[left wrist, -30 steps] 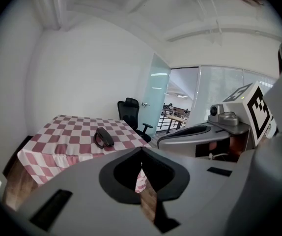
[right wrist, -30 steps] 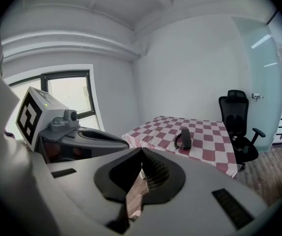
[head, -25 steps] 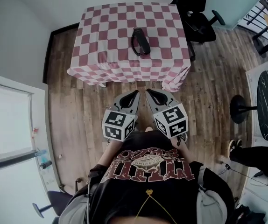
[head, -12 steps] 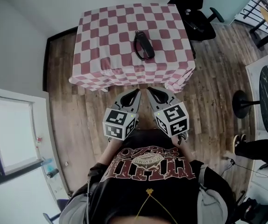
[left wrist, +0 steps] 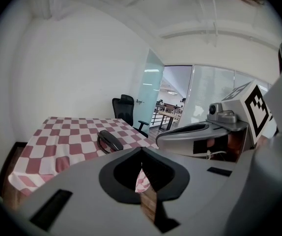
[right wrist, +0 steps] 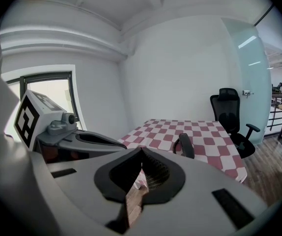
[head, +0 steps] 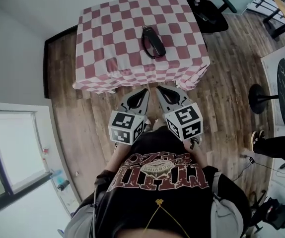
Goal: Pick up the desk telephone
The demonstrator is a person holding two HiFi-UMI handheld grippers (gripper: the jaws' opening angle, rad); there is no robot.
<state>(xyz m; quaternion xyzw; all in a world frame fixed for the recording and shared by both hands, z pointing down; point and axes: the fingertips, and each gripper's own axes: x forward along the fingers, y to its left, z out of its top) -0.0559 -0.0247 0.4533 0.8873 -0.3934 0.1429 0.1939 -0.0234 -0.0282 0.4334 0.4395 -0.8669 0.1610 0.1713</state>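
The person holds the left tool (head: 145, 91) and the right tool (head: 159, 89) side by side in front of the torso (head: 157, 177), pointing forward and slightly down, with the tips leaning toward each other. Each tool's jaws are pressed together with nothing between them. The left marker cube (head: 126, 128) and the right marker cube (head: 184, 122) sit at the rear, close to the chest.
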